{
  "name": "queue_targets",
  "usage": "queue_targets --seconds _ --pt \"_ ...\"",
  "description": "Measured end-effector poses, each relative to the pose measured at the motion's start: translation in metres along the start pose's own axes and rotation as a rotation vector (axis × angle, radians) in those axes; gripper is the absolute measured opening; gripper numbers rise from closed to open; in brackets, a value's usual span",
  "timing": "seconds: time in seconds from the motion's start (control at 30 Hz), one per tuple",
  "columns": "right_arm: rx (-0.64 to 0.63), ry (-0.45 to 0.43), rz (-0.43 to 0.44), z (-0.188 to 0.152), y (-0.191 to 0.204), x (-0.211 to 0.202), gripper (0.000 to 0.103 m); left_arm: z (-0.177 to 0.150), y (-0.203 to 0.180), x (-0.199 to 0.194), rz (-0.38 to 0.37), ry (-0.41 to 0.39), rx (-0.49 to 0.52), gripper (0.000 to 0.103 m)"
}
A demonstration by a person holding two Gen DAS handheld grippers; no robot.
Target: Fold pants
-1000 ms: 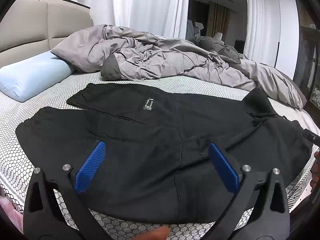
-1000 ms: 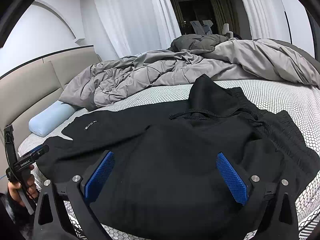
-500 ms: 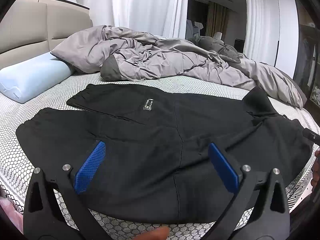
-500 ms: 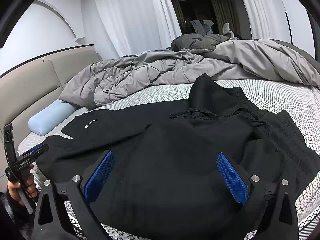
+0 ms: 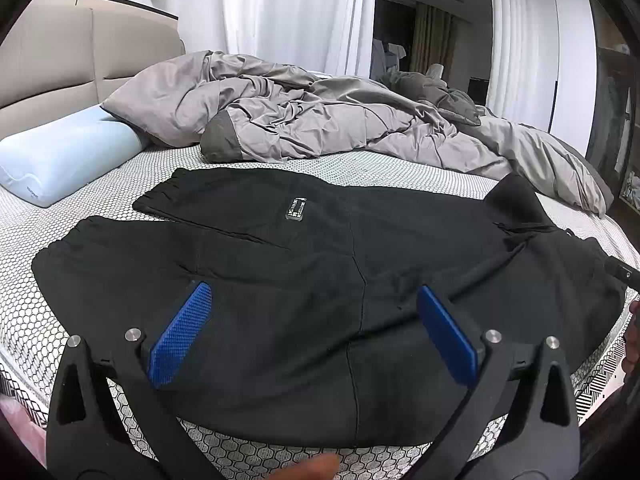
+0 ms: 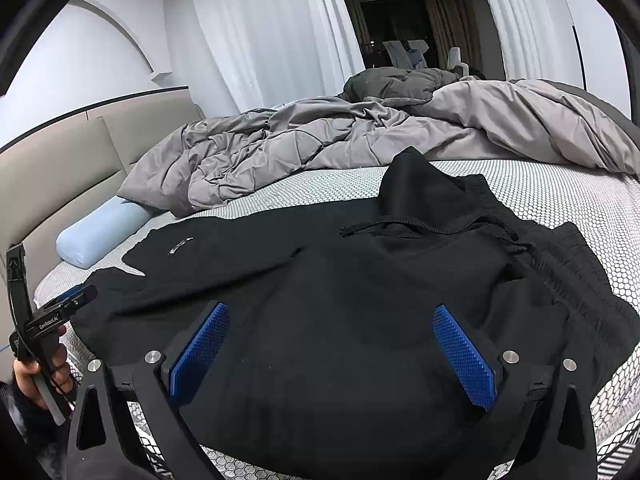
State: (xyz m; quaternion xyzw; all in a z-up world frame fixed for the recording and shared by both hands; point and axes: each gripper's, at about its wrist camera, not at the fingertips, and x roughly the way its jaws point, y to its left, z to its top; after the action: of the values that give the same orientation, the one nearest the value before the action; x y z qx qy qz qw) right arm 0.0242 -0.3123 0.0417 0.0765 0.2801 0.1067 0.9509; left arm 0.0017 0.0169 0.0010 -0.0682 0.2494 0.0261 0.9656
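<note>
One pair of black pants (image 5: 320, 280) lies on one bed (image 5: 24, 320), two tongs, left tongs (image 5: 312, 320) and right tongs (image 6: 332, 340), both released above.

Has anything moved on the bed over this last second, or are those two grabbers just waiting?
Nothing has visibly changed. The left gripper and right gripper still hover open above the black pants, holding nothing. The pants lie spread on the bed as before, and the grey duvet and blue pillow have not shifted.
</note>
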Motion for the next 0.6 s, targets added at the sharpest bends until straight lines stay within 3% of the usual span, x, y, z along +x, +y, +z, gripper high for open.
queue_targets --seconds 0.3,0.5,0.6 --pt "-0.008 -0.001 0.001 0.0004 0.0003 0.0005 0.103 -0.0002 -0.0009 0.0004 0.001 0.001 0.001 0.102" --pt "-0.015 -0.054 0.07 0.0032 0.0029 -0.0061 0.103 0.0011 0.0001 -0.0025 -0.007 -0.01 0.001 0.102" --pt "-0.026 -0.053 0.065 0.0026 0.0054 -0.0026 0.103 0.003 0.0019 -0.0068 -0.016 -0.017 -0.005 0.102"
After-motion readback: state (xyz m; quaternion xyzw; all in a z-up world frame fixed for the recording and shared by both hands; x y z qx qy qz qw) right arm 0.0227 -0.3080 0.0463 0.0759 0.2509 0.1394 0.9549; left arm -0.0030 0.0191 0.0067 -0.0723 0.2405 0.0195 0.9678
